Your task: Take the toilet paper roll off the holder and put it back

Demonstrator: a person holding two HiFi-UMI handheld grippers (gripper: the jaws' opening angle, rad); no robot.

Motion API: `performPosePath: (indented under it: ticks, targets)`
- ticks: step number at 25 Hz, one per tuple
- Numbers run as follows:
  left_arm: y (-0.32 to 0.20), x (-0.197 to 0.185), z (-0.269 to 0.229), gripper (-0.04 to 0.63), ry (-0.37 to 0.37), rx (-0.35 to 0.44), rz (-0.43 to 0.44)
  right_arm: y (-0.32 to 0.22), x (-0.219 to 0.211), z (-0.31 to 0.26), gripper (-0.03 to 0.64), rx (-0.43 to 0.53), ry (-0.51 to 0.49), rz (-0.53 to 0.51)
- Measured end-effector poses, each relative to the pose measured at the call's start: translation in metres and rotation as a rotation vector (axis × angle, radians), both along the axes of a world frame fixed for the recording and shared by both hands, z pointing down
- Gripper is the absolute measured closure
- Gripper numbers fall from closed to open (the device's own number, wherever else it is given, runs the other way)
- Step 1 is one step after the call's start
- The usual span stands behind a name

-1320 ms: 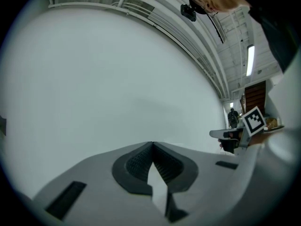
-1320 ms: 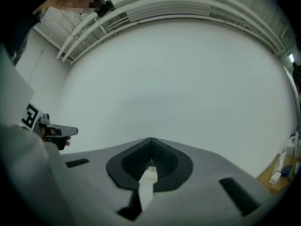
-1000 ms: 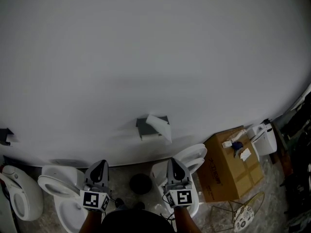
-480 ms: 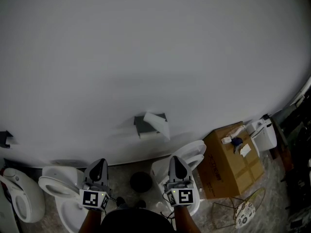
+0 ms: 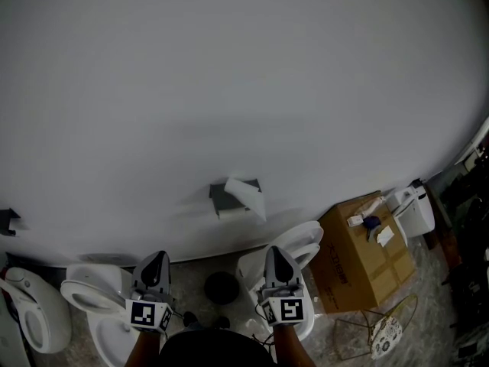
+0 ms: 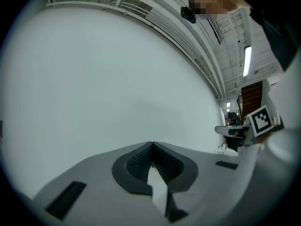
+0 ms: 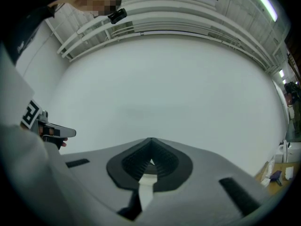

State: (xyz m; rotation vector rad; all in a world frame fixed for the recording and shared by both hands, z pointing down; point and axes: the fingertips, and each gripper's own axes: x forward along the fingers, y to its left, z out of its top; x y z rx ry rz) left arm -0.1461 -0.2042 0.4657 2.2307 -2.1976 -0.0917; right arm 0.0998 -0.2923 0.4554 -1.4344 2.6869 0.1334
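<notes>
A toilet (image 5: 30,318) stands at the floor's left edge, with a second toilet (image 5: 95,300) just beside it. The left gripper (image 5: 157,257) hangs over that second toilet in the head view and points at the wall (image 5: 229,90). In its own view the left gripper (image 6: 152,145) has its jaws pressed together with nothing between them.

Low on the wall, further right and above both grippers in the head view, sits the grey holder (image 5: 219,199). The roll (image 5: 247,195) is on it, its white paper tilting out to the right. Both grippers are well apart from it. A dark round thing (image 5: 221,287) lies on the floor below the holder, between the grippers.

The right gripper (image 5: 273,251) points at the wall too, over a third toilet (image 5: 307,243). Its own view shows the right gripper (image 7: 151,140) with jaws closed tight and empty. A cardboard box (image 5: 367,260) stands just right of that toilet, and a white fixture (image 5: 414,214) stands beyond it by the wall.
</notes>
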Motion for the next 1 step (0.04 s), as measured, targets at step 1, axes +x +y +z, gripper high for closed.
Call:
performPosePath:
  ticks: [1]
  targets:
    - [0.0008,0.0005,0.0007,0.592,0.001,-0.002,0.0,0.0008,0.0004,0.0011,0.615,-0.003,0.002,-0.001]
